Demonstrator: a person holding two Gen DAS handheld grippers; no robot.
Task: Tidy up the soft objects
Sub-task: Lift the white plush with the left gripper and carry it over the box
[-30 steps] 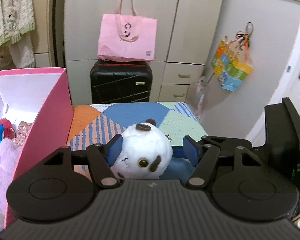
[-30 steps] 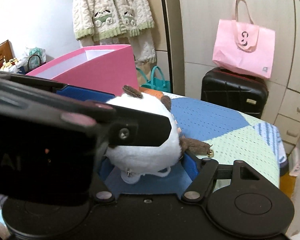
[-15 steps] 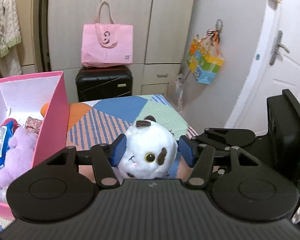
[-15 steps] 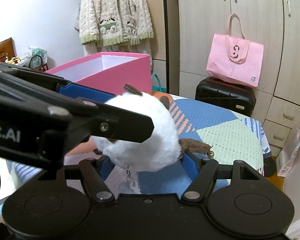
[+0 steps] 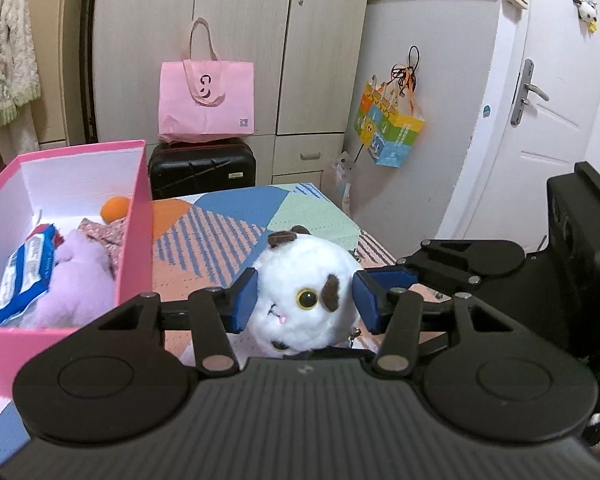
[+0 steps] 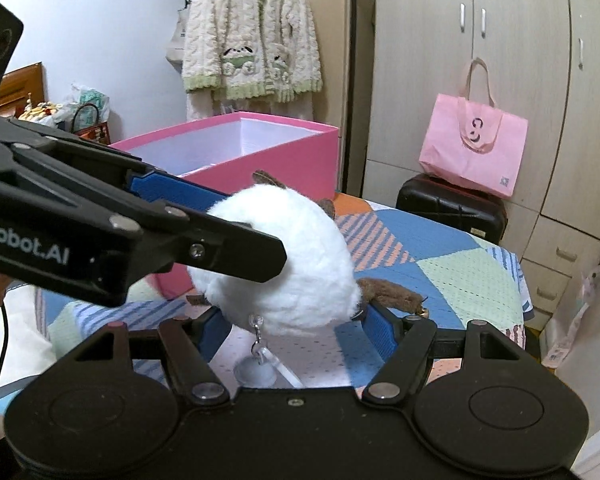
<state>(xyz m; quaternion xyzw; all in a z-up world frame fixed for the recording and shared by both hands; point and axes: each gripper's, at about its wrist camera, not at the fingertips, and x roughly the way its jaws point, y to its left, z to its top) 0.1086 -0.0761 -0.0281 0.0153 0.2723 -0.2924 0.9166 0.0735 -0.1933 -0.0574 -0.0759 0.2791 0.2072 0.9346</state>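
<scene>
Both grippers pinch the white plush cat point(image 5: 306, 300) between their blue pads point(image 5: 244, 300), its place beside the toys already in the pink box point(image 5: 134, 240) still unfilled.

Beige wardrobe point(image 5: 236, 40) (white door point(image 5: 540, 128) beside)

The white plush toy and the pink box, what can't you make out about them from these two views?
- White plush toy, left wrist view: its underside is hidden behind the tongs' black body.
- Its face, right wrist view: turned away, and the left tongs cross in front.
- Pink box, left wrist view: its left part is cut off by the edge.
- Pink box floor, right wrist view: hidden by its wall.
</scene>
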